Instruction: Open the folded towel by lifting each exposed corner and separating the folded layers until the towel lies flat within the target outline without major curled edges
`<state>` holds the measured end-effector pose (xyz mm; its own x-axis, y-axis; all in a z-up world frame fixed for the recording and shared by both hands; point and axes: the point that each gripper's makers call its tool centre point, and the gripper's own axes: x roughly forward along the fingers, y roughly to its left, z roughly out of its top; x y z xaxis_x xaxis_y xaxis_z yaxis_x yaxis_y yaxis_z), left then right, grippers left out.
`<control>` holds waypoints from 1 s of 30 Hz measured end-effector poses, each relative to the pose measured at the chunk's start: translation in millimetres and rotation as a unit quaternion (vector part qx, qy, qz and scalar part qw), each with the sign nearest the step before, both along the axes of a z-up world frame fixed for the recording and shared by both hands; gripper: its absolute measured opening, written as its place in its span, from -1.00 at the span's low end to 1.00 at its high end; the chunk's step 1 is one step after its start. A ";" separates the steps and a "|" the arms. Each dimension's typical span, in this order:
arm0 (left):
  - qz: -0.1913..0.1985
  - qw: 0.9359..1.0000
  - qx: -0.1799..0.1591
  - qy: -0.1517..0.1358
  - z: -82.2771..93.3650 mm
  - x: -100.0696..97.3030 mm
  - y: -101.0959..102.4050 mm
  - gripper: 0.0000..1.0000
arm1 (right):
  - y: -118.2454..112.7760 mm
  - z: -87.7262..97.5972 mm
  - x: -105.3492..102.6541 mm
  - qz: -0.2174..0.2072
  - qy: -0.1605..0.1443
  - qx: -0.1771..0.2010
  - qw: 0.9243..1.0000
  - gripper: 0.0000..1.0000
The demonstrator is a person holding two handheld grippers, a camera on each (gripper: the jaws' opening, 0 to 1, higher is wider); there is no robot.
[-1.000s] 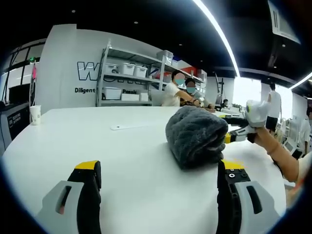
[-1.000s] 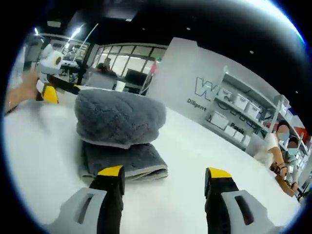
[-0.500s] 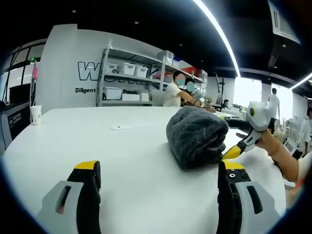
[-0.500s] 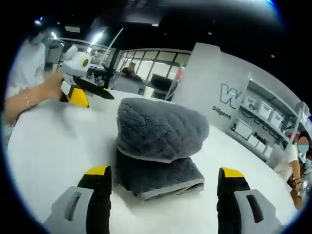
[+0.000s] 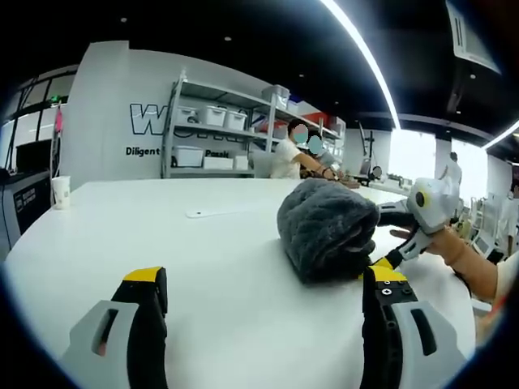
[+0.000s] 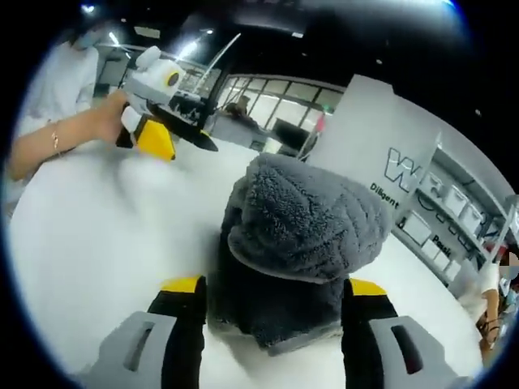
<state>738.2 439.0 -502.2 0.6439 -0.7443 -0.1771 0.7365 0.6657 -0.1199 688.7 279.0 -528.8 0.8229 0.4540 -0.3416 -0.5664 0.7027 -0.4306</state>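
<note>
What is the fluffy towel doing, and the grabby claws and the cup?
Towel: folded, bunched in a thick lump on the table.
Right gripper: open, jaws either side of the towel's near end.
Left gripper: open, holding nothing.
Paper cup: upright, far on the table.
</note>
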 end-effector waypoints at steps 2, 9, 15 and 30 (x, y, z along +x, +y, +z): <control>0.002 1.000 -0.002 -0.001 1.0 0.2 0.6 0.99 | 0.7 2.0 1.9 0.002 -0.004 0.012 1.000 -0.14; 0.001 1.000 -0.001 -0.002 0.8 0.5 0.5 0.99 | 4.7 -2.5 3.6 0.013 0.000 0.013 1.000 -0.59; 0.000 1.000 0.002 0.001 -1.6 -1.1 -0.4 0.99 | 1.9 -0.8 8.6 0.017 -0.013 0.004 1.000 -0.96; -0.001 1.000 0.002 0.002 -1.4 -2.5 -0.7 0.98 | -36.6 -0.7 20.2 -0.044 0.003 0.024 0.999 -0.98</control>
<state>735.7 438.3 -503.6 0.6414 -0.7452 -0.1826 0.7379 0.6643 -0.1192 708.9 242.4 -529.5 0.8579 0.3965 -0.3269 -0.5048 0.7690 -0.3922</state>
